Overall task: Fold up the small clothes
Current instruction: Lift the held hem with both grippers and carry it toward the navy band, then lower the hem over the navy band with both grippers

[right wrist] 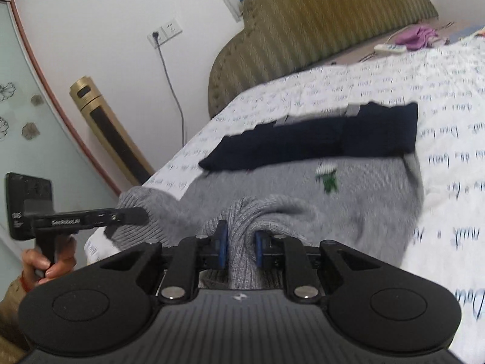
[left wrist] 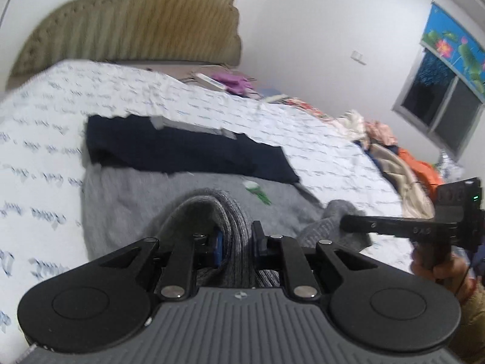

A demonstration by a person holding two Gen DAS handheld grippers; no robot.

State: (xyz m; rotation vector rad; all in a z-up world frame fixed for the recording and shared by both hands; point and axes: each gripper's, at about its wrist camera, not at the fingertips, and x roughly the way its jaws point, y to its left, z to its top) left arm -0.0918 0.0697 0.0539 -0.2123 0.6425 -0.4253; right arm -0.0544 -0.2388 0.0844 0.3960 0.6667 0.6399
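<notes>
Mid-fold: left claw (left wrist: 236, 242) and right claw (right wrist: 241, 247) each grasp the grey sweater's (right wrist: 348, 200) ribbed edge; folding on the bed (right wrist: 363, 85) remains unfinished.

"GenRobot.ai" (white lettering) on the left claw (right wrist: 142, 215) arm

White walls surround a bed (left wrist: 212, 112) with an olive tufted headboard (right wrist: 327, 24); a dark window (left wrist: 439, 103) sits right.
</notes>
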